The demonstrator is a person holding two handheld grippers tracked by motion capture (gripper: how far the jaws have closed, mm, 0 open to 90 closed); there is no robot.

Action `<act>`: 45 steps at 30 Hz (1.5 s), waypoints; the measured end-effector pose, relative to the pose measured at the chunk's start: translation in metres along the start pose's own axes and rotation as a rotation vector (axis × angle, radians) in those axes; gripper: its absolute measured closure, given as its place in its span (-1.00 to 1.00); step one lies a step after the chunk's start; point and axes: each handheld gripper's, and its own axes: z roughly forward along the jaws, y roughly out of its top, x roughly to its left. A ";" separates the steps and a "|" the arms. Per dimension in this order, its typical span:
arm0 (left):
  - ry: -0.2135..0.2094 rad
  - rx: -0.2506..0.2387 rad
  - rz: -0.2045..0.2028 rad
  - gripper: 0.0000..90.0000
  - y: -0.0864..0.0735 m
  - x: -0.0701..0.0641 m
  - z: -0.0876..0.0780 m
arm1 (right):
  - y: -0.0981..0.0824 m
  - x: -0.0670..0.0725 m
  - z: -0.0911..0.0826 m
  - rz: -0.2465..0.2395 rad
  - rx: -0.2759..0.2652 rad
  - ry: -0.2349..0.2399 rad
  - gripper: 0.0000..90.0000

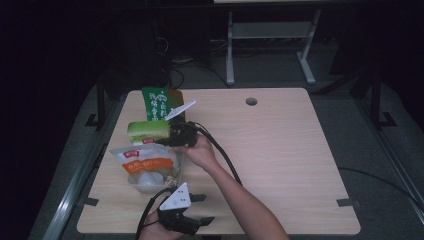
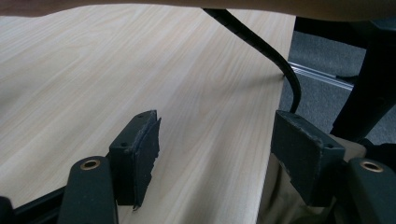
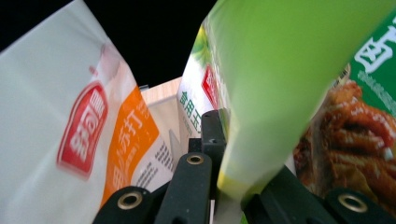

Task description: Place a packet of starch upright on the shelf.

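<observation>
Dark room, light wood table (image 1: 280,150) w/ a round cable hole (image 1: 251,101) near the far edge; grey floor and a white desk frame (image 1: 270,35) behind. Goods sit grouped at the table's left side: dark green pack (image 1: 156,103) standing farthest back, light green pack (image 1: 147,131) in front of it, white-orange bag (image 1: 145,162) nearer the person, lying on a clear tray (image 1: 150,185). Right gripper (image 1: 172,136) reaches across from the person's right hand (image 1: 200,152); jaws clenched on the right end of the light green pack (image 3: 261,93), pack end pinched between the black jaws per right gripper view. Same view: white-orange bag (image 3: 70,140) at left, close beside the pack, a strip of table (image 3: 161,93) between them; dark green pack (image 3: 364,107) w/ food photo at right, close behind the held one. Whether the held pack rests on the table or is clear of it: cannot tell. Left gripper (image 1: 202,209) low at the near table edge, in the left hand (image 1: 155,231), grey plate (image 1: 176,198) on top. Left gripper (image 2: 215,149) view: jaws apart, released, nothing between them, bare table (image 2: 116,74) under them; right gripper's cable (image 2: 261,51) runs off the table edge beyond. Left gripper well apart from the goods, touching none.
</observation>
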 end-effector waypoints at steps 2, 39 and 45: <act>-0.002 0.000 0.000 -0.29 0.000 0.000 0.001 | -0.002 -0.001 -0.002 -0.004 0.002 0.001 0.98; 0.046 0.032 -0.019 -0.39 -0.003 0.015 0.009 | -0.022 0.006 -0.065 0.004 0.038 -0.038 0.24; 0.050 0.037 -0.006 -0.39 -0.002 0.017 0.008 | -0.032 0.003 -0.085 0.025 0.021 -0.069 0.08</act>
